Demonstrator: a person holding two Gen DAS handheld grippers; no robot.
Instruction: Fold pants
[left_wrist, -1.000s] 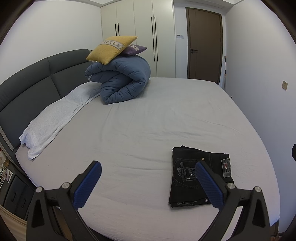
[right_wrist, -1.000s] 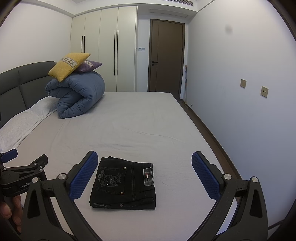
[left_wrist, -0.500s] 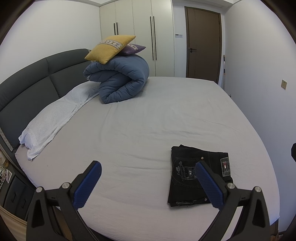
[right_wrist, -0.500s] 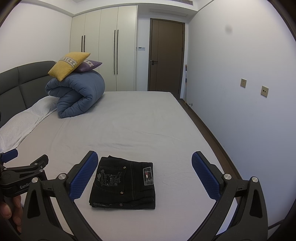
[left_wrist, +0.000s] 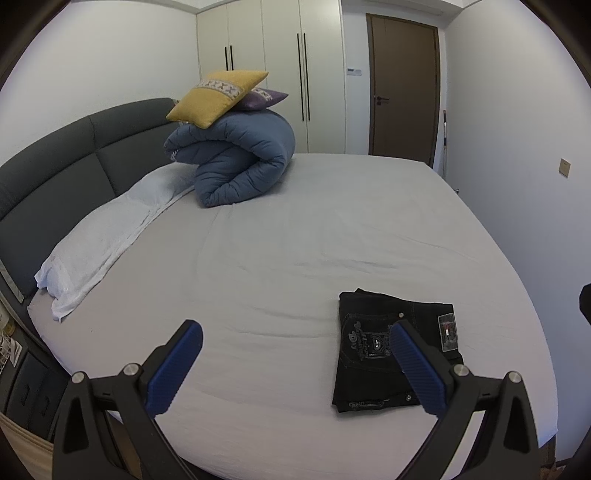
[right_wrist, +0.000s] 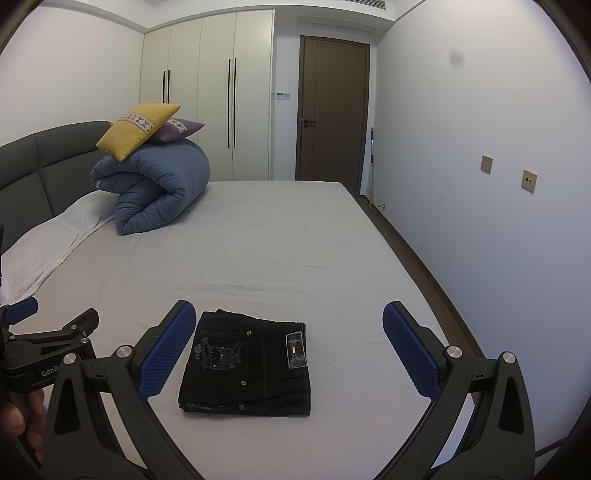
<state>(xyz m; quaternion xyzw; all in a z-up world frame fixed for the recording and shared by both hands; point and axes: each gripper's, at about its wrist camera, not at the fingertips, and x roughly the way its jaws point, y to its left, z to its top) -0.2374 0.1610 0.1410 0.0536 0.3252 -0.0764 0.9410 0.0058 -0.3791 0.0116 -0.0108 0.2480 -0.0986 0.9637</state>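
The black pants (left_wrist: 373, 350) lie folded into a compact rectangle on the grey bed sheet (left_wrist: 295, 240), near the bed's front right part; they also show in the right wrist view (right_wrist: 247, 365). My left gripper (left_wrist: 295, 328) is open and empty, held above the bed, with its right finger in front of the pants. My right gripper (right_wrist: 288, 317) is open and empty, above and just behind the pants. The left gripper's body (right_wrist: 44, 350) shows at the left edge of the right wrist view.
A rolled blue duvet (left_wrist: 240, 162) with a yellow cushion (left_wrist: 218, 96) and a purple cushion on top sits at the bed's far left. A white pillow (left_wrist: 110, 236) lies along the dark headboard (left_wrist: 55, 166). A wall (right_wrist: 480, 184) runs close along the bed's right side.
Both grippers stay open and almost still. The left wrist view has shifted slightly, so the pants sit a little lower in it.
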